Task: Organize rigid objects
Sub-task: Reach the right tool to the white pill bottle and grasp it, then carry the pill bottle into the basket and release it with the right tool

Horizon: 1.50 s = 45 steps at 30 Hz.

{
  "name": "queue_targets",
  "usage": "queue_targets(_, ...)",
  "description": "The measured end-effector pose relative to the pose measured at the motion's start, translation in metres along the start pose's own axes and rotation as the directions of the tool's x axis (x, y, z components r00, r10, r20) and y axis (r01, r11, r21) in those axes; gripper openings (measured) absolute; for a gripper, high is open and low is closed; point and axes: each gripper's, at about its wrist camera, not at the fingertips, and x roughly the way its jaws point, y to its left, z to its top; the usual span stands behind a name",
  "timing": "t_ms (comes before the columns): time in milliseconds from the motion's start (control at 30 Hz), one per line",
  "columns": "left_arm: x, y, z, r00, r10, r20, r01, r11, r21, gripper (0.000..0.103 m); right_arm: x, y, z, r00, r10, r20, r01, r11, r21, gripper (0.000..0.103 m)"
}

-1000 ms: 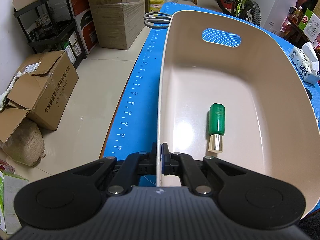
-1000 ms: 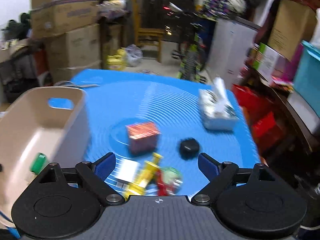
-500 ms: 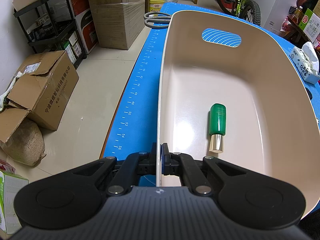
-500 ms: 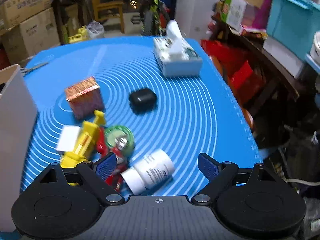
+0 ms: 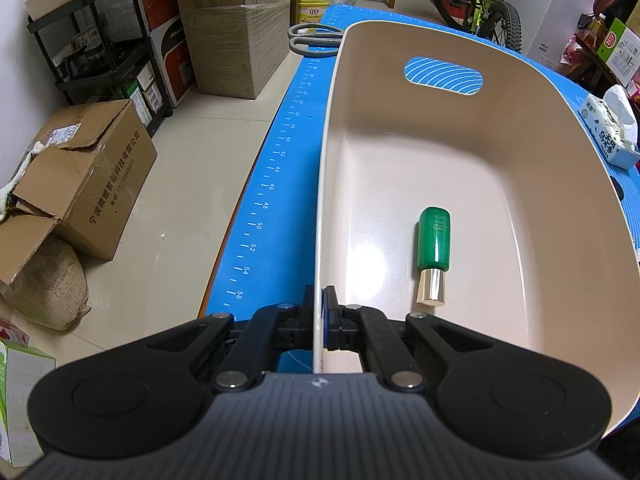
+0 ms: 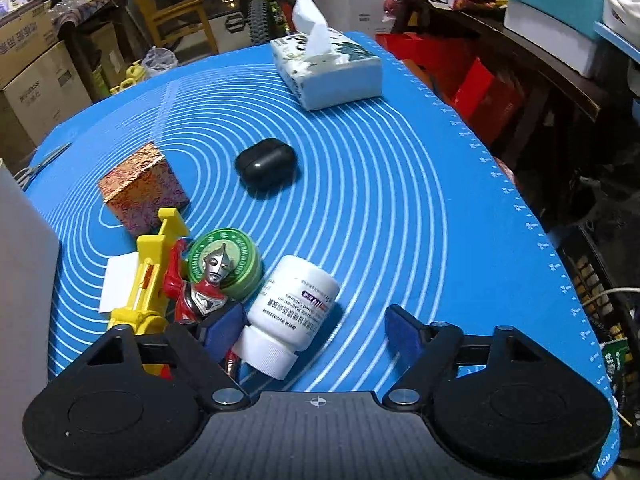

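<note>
The left gripper [image 5: 320, 320] pinches the near rim of the beige plastic basin [image 5: 568, 168], where a green bottle [image 5: 434, 250] lies on the floor; the right gripper [image 6: 310, 334], its jaws just closing yet apart, straddles the white pill bottle [image 6: 290, 312] lying on the blue mat [image 6: 400, 220], its left pad beside the cap; a red-and-silver toy figure [image 6: 200, 288], green tin [image 6: 236, 276] and yellow toy [image 6: 150, 280] crowd just left.
</note>
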Motion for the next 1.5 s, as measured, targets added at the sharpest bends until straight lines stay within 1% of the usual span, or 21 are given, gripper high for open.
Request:
queue_targets(33, 0.0, 0.0, 0.0, 1.0, 0.0, 0.0, 0.0, 1.0, 0.001, 0.005, 0.001, 0.001, 0.0, 1.0, 0.018, 0.0, -0.018, 1.0, 0.0, 0.071)
queue_targets(133, 0.0, 0.0, 0.0, 1.0, 0.0, 0.0, 0.0, 1.0, 0.0, 0.005, 0.004, 0.005, 0.001, 0.997, 0.071, -0.004, -0.071, 0.997, 0.002, 0.054)
queue_targets(167, 0.0, 0.0, 0.0, 1.0, 0.0, 0.0, 0.0, 1.0, 0.0, 0.005, 0.004, 0.007, 0.001, 0.997, 0.072, -0.011, -0.072, 0.997, -0.001, 0.045)
queue_targets(333, 0.0, 0.0, 0.0, 1.0, 0.0, 0.0, 0.0, 1.0, 0.0, 0.005, -0.002, 0.012, -0.003, 0.999, 0.045, 0.012, -0.044, 0.998, -0.048, 0.045)
queue_targets(467, 0.0, 0.0, 0.0, 1.0, 0.001, 0.0, -0.001, 1.0, 0.0, 0.005, -0.017, 0.011, 0.0, 0.998, 0.032, 0.062, -0.029, 0.998, -0.057, 0.045)
queue_targets(567, 0.0, 0.0, 0.0, 1.0, 0.0, 0.0, 0.0, 1.0, 0.0, 0.005, -0.033, 0.014, 0.006, 0.993, 0.038, 0.109, -0.031, 0.997, -0.071, 0.045)
queue_targets(667, 0.0, 0.0, 0.0, 1.0, 0.001, 0.0, -0.001, 1.0, 0.0, 0.005, -0.049, 0.022, 0.014, 0.987, 0.061, 0.151, -0.048, 0.995, -0.088, 0.045)
queue_targets(800, 0.0, 0.0, 0.0, 1.0, 0.002, -0.001, -0.002, 1.0, 0.002, 0.005, -0.071, 0.042, 0.021, 0.971, 0.118, 0.206, -0.093, 0.988, -0.123, 0.045)
queue_targets(1000, 0.001, -0.001, 0.0, 1.0, 0.002, -0.001, -0.002, 1.0, 0.002, 0.005, -0.098, 0.086, 0.023, 0.937, 0.221, 0.271, -0.166, 0.963, -0.211, 0.045)
queue_targets(1133, 0.001, -0.001, 0.0, 1.0, 0.003, -0.001, -0.003, 1.0, 0.003, 0.005, -0.108, 0.123, 0.023, 0.913, 0.306, 0.27, -0.236, 0.936, -0.261, 0.045)
queue_targets(1233, 0.001, -0.001, 0.0, 1.0, 0.003, -0.001, -0.003, 1.0, 0.002, 0.005, -0.11, 0.149, 0.02, 0.902, 0.355, 0.247, -0.272, 0.91, -0.313, 0.045)
queue_targets(1367, 0.001, 0.0, 0.0, 1.0, 0.001, -0.002, -0.001, 1.0, 0.001, 0.005, -0.104, 0.188, 0.013, 0.897, 0.395, 0.197, -0.296, 0.87, -0.394, 0.045)
queue_targets(1500, 0.001, 0.0, 0.0, 1.0, -0.001, -0.003, 0.001, 1.0, 0.001, 0.005, -0.093, 0.219, 0.009, 0.9, 0.415, 0.133, -0.323, 0.839, -0.437, 0.045)
